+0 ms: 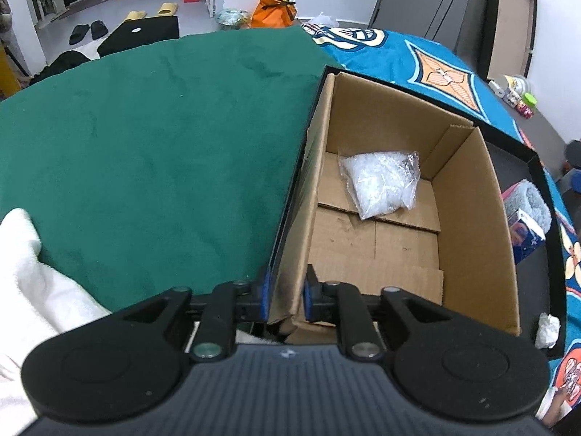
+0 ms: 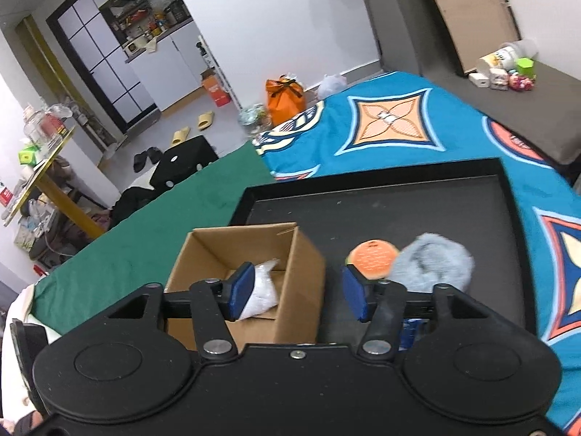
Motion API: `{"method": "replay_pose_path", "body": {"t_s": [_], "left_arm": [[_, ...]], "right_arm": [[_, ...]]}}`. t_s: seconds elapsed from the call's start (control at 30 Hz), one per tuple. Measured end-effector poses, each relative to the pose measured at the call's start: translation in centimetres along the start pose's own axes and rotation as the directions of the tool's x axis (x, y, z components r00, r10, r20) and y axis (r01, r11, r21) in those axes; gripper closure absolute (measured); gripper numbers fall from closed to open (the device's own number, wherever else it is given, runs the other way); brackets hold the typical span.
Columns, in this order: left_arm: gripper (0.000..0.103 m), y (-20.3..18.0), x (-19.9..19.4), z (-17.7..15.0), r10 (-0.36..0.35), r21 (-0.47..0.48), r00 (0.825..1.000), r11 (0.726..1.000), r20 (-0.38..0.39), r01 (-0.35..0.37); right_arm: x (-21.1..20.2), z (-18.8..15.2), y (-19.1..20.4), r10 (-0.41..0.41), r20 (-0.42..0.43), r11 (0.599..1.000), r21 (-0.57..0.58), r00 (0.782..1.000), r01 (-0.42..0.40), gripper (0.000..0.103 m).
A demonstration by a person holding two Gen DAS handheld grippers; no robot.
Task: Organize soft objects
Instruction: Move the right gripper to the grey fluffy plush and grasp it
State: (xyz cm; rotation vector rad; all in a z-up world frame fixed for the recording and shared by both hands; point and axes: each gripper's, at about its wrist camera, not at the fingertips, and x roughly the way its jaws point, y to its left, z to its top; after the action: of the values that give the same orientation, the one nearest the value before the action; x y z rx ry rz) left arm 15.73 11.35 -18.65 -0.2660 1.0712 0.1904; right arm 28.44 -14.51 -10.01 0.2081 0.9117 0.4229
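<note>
Now | left claw [image 1: 285, 299] clamped on box [image 1: 468, 218] wall, bag [image 1: 379, 183] ahead | right claw [image 2: 296, 292] held wide, sock [image 2: 432, 263] ahead-right

Brown cardboard box [image 1: 468, 225], clear-white plastic bag [image 1: 379, 183] seen ahead of blue pads [image 1: 308, 298]; green cloth [image 1: 145, 152] left, teal blanket [image 2: 417, 116] orange-diamond patterned.
</note>
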Motion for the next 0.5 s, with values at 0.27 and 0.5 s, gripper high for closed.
{"method": "replay_pose_path", "body": {"t_s": [0.27,0.5], "left_arm": [[0.049,-0.6,-0.7,0.0,0.047,0.020,0.999,0.999,0.005,-0.047],[0.044,-2.4,-1.2,0.2,0.115,0.096,0.993,0.989,0.024,-0.116]], "right_arm": [[1.0,-0.4,-3.3,-0.015,0.016,0.999,0.034,1.000,0.015,0.034],[2.0,-1.4,-6.0,-0.018,0.017,0.995,0.101,1.000,0.016,0.022]]}}
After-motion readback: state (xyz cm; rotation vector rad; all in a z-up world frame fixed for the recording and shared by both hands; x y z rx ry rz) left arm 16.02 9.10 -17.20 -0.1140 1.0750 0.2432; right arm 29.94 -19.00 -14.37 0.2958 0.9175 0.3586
